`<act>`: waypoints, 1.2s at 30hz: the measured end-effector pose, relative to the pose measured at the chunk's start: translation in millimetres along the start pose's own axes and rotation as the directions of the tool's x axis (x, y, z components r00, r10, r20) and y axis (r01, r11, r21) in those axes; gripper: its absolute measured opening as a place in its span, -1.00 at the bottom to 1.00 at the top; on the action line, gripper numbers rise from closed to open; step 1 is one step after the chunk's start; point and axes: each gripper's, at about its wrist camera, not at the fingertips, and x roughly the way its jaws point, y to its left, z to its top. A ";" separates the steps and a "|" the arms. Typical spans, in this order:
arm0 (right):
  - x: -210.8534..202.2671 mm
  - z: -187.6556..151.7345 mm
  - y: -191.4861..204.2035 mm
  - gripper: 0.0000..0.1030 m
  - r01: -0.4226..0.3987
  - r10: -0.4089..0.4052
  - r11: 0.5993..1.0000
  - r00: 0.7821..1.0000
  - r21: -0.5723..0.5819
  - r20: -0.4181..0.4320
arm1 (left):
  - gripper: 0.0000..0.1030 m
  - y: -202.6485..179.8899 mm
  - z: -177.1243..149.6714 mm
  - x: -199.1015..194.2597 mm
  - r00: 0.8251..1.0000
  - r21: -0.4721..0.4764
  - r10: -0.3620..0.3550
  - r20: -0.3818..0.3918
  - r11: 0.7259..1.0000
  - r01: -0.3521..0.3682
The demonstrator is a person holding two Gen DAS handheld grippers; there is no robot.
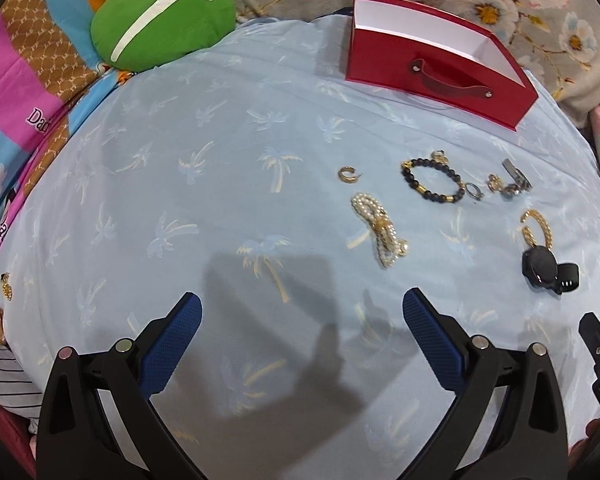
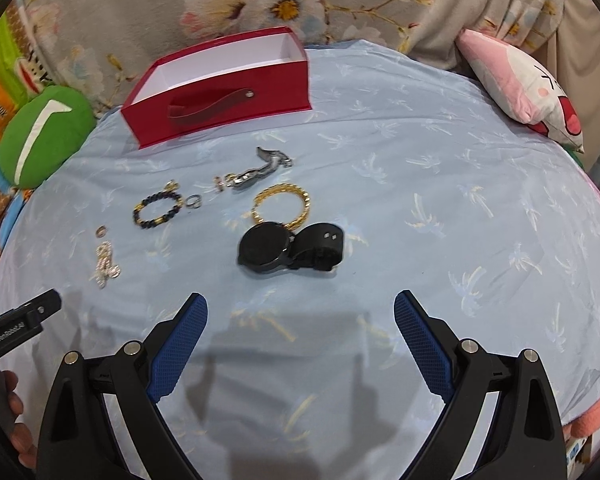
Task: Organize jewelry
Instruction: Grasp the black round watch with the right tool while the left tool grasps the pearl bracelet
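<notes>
Jewelry lies scattered on a light blue palm-print sheet (image 1: 220,140). A pearl strand (image 1: 380,230), a small gold hoop (image 1: 347,174), a black bead bracelet (image 1: 432,180), a silver ring (image 1: 472,191), a silver clasp piece (image 1: 514,180), a gold chain bracelet (image 1: 537,226) and a black watch (image 1: 546,270) lie ahead of my left gripper (image 1: 302,312), which is open and empty. Just beyond my right gripper (image 2: 300,308), also open and empty, sits the black watch (image 2: 288,250). An open red box (image 2: 220,88) with a strap handle stands behind the jewelry.
A green round cushion (image 1: 164,20) lies at the back left and a pink pillow (image 2: 524,88) at the back right. A floral blanket (image 2: 220,0) runs behind the box. A small gold piece (image 1: 6,286) lies at the sheet's left edge.
</notes>
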 end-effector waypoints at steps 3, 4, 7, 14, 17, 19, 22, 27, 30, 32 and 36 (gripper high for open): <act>12.4 6.2 -8.7 0.80 0.001 0.000 1.000 1.000 0.025 -0.012 | 0.91 0.4 7.4 7.4 1.000 -0.002 0.002 -0.003 1.000 -0.002; 16.5 8.1 -11.8 0.80 0.001 0.000 0.999 1.000 0.035 -0.016 | 0.91 -0.1 9.6 8.9 1.000 0.000 0.005 0.001 1.000 -0.005; 27.1 13.7 -17.4 0.80 0.004 -0.003 0.999 1.000 0.054 -0.016 | 0.91 -5.0 16.4 13.9 1.000 0.015 0.011 0.011 1.000 -0.011; 52.2 24.3 -20.7 0.73 -0.023 0.026 0.997 0.999 0.077 -0.034 | 0.91 -21.2 28.6 32.0 0.999 0.034 -0.032 -0.022 0.999 0.033; 62.4 27.2 -24.5 0.68 -0.029 0.033 0.995 0.998 0.095 -0.046 | 0.91 -26.7 30.8 38.7 0.999 0.035 -0.041 -0.032 0.998 0.043; 68.3 28.9 -28.4 0.63 -0.039 0.045 0.993 0.998 0.115 -0.050 | 0.91 -28.2 31.7 42.0 0.998 0.034 -0.044 -0.039 0.998 0.045; 75.9 30.5 -31.2 0.41 -0.060 0.068 0.990 0.996 0.130 -0.060 | 0.91 -29.5 32.9 47.0 0.998 0.032 -0.048 -0.050 0.998 0.050; 79.7 31.5 -28.8 -0.02 -0.126 0.134 0.983 0.990 0.132 -0.052 | 0.91 -29.1 34.5 51.8 0.996 0.019 -0.063 -0.063 0.998 0.064; 79.1 32.9 -24.3 -0.16 -0.135 0.142 0.984 0.989 0.119 -0.050 | 0.91 -27.6 35.0 53.8 0.995 0.008 -0.072 -0.069 0.997 0.073; 77.5 32.5 -22.1 -0.24 -0.139 0.145 0.984 0.988 0.115 -0.045 | 0.91 -27.2 35.8 55.7 0.994 0.002 -0.079 -0.076 0.997 0.080; 74.4 33.8 -26.6 -0.50 -0.145 0.151 0.981 0.988 0.129 -0.034 | 0.91 -28.7 36.1 58.9 0.991 -0.009 -0.103 -0.089 0.995 0.102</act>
